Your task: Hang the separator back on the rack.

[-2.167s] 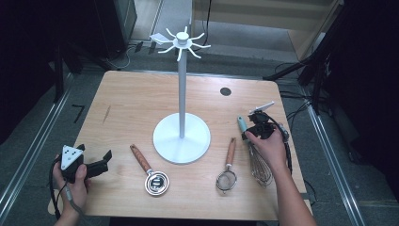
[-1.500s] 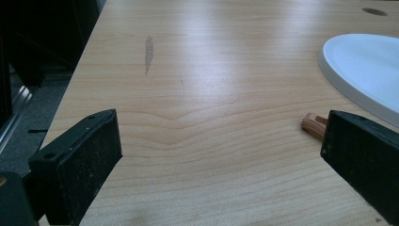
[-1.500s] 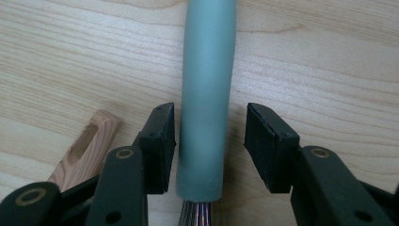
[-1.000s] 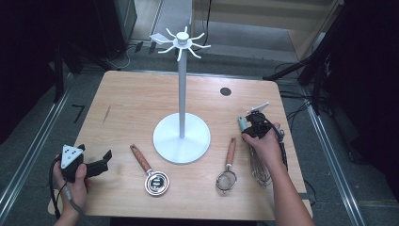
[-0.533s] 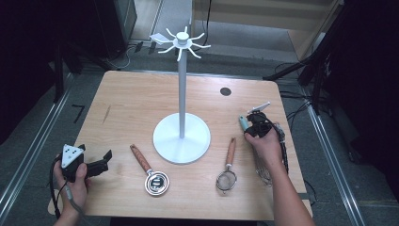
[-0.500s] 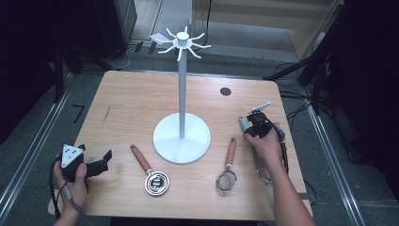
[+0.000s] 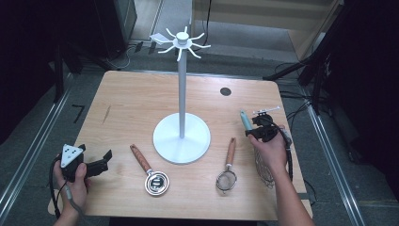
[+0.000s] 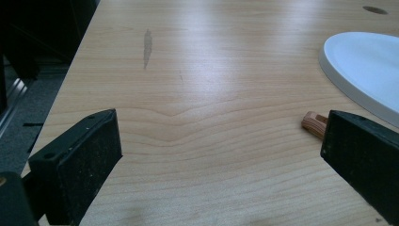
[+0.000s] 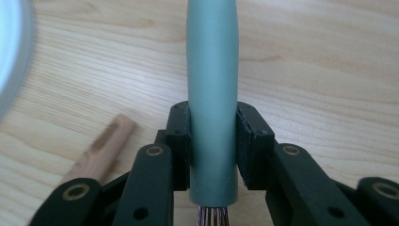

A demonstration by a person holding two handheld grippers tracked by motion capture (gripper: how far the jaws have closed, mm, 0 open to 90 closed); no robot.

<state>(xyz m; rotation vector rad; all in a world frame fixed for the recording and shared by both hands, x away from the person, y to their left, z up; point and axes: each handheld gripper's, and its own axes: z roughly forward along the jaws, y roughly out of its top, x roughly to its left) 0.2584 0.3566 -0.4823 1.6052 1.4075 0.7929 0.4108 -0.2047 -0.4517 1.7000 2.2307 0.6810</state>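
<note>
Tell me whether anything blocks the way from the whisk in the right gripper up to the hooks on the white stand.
Nothing visible does. The right gripper is clamped on the whisk handle; between it and the hooks of the stand lies bare table. The strainer lies low, nearer the person.

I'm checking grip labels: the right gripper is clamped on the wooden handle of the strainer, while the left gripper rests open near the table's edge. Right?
Not quite: the right gripper is clamped on the whisk, by its grey-green handle, as the right gripper view shows. The left gripper is open.
</note>
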